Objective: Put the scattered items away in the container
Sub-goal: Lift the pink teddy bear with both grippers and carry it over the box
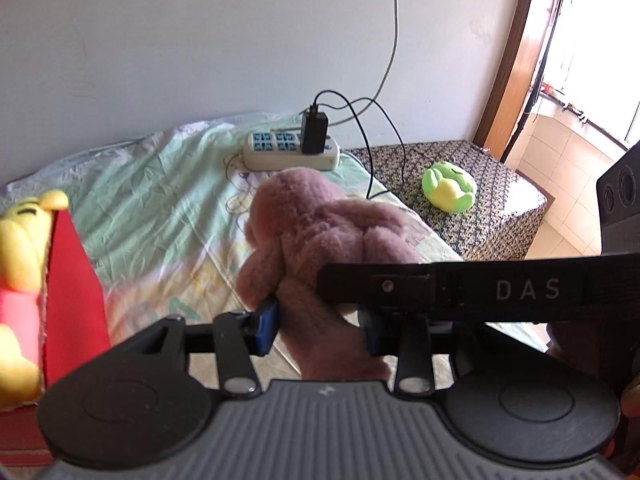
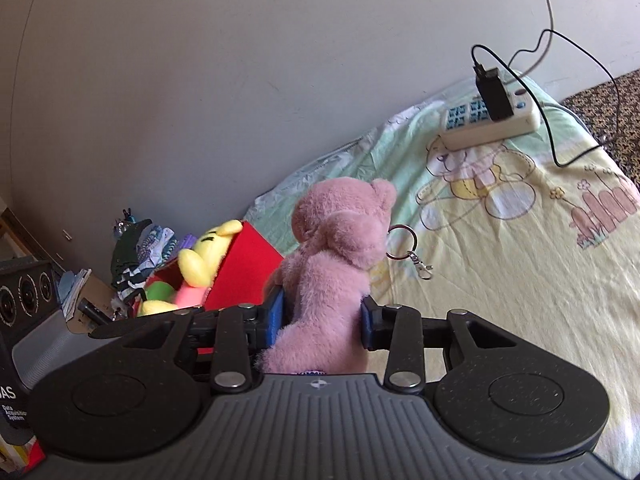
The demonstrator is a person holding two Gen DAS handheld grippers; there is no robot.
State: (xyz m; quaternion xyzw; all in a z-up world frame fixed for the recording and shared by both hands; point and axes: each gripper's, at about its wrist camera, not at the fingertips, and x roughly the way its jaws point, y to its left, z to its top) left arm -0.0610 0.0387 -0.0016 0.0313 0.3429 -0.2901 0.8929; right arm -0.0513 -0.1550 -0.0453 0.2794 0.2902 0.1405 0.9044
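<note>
A pink plush bear (image 1: 320, 216) hangs above the bed, pinched between the blue pads of my left gripper (image 1: 320, 330), which is shut on its lower part. My right gripper (image 2: 322, 320) is shut on the same pink bear (image 2: 336, 248) around its body; a metal keyring (image 2: 402, 242) dangles from it. A black bar marked DAS (image 1: 480, 288), part of the right gripper, reaches in from the right to the bear. The red box (image 1: 74, 280) stands at the left with a yellow plush bear (image 1: 20, 240) in it. A green plush (image 1: 449, 192) lies on the patterned bedding.
A white power strip (image 1: 292, 152) with a black charger and trailing black cable lies on the cartoon-print sheet (image 2: 520, 280) near the wall. Clothes and clutter (image 2: 136, 252) are piled beyond the red box (image 2: 248, 272). A doorway to a tiled floor (image 1: 560, 184) opens at the right.
</note>
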